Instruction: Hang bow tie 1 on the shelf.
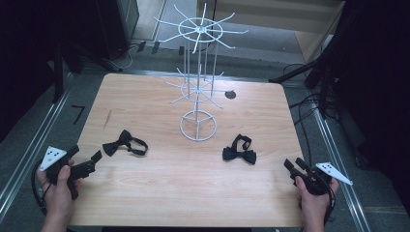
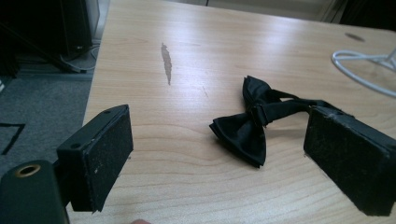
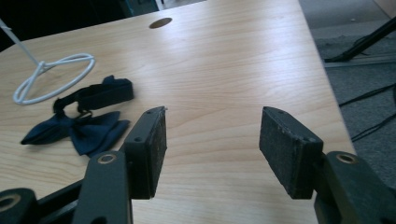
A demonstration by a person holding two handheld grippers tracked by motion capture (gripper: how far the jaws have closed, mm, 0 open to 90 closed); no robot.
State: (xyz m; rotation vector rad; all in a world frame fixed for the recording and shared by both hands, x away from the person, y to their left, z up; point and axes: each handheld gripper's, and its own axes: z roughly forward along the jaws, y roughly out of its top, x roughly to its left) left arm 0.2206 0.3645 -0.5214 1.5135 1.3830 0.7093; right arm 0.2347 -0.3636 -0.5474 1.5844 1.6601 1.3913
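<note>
Two black bow ties lie flat on the wooden table (image 1: 159, 193). The left bow tie (image 1: 124, 143) (image 2: 254, 122) rests left of centre, a short way ahead of my left gripper (image 1: 86, 159) (image 2: 233, 163), which is open with nothing between its pads. The right bow tie (image 1: 239, 151) (image 3: 79, 119) lies right of centre, to the left of my right gripper (image 1: 294, 166) (image 3: 212, 144), also open and holding nothing. A white wire display rack (image 1: 198, 77) with hooked arms stands upright at the table's middle back, its ring base (image 1: 198, 126) (image 2: 362, 70) (image 3: 53, 77) between the ties.
A round cable hole (image 1: 230, 94) (image 3: 160, 22) sits in the table behind the rack. A dark scuff (image 1: 107, 119) (image 2: 166, 63) marks the left side. Cables and black stand legs (image 1: 309, 72) lie on the floor to the right of the table.
</note>
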